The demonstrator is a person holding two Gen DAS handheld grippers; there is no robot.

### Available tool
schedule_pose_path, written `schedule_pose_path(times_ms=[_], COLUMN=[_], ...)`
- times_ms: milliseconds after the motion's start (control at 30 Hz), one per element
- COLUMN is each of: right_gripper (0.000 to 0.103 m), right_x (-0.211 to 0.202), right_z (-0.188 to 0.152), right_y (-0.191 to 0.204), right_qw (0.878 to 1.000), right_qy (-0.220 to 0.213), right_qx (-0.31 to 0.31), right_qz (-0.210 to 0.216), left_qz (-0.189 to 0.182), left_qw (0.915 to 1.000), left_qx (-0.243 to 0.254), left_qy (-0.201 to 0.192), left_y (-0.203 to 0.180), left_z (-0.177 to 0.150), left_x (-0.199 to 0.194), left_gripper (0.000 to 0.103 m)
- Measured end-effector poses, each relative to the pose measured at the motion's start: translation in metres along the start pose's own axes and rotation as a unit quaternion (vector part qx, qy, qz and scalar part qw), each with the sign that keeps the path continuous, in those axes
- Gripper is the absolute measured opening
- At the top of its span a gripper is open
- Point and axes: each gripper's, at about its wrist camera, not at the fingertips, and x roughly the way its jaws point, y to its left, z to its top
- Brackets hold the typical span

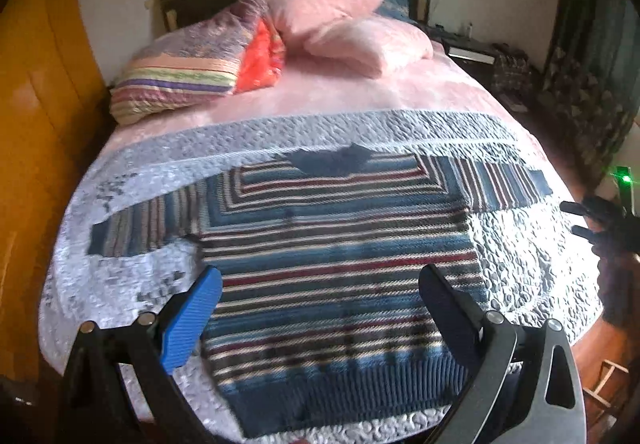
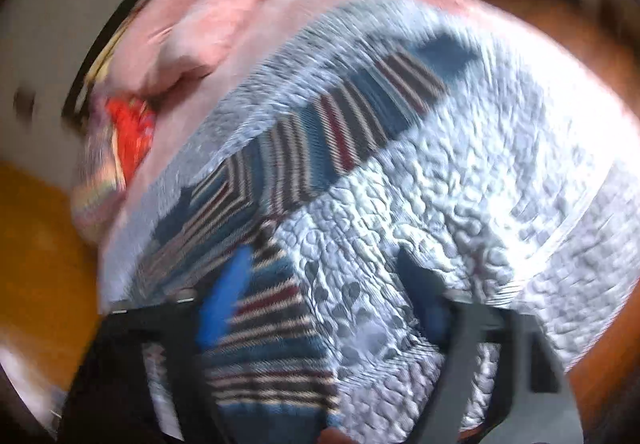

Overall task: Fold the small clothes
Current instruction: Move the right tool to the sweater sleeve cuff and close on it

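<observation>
Between the left tool's (image 1: 320,284) spread fingers, a striped sweater (image 1: 340,244) lies flat on the bed (image 1: 520,256); the right tool (image 2: 324,276) gapes empty too.

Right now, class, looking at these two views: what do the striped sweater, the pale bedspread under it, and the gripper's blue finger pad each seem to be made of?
Striped sweater: apparently knitted yarn, matte; ribbed hem and stitch rows show.
Pale bedspread: seemingly quilted fabric with slight sheen; puffy stitched pebbling.
Blue finger pad on the left hand-held gripper: probably rubber or plastic, matte; fine ridges.
</observation>
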Motion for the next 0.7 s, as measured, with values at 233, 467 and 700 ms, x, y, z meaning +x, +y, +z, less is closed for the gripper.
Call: schedule_pose_path(times_ms=[233, 467, 700], right_gripper=[0.049, 0.047, 0.047], right_x=[0.056, 0.092, 0.131], right_z=[0.073, 0.139, 0.186], right_y=[-0.120, -0.187, -0.217], right_qw=[0.989, 0.968, 0.958], right_qy=[-0.002, -0.054, -0.084], right_qx=[0.147, 0.225, 0.256], right_qz=[0.016, 0.095, 0.096], left_qz=[-0.062, -0.122, -0.162], left_qw=[0.9979, 0.9911, 0.9817], left_qx=[0.009, -0.039, -0.084], left_qy=[0.014, 0.038, 0.054], left_y=[-0.020, -0.011, 0.003], left_z=[-0.003, -0.013, -0.022], left_x=[0.076, 0.135, 0.174], left_gripper=[0.099, 0.099, 0.099])
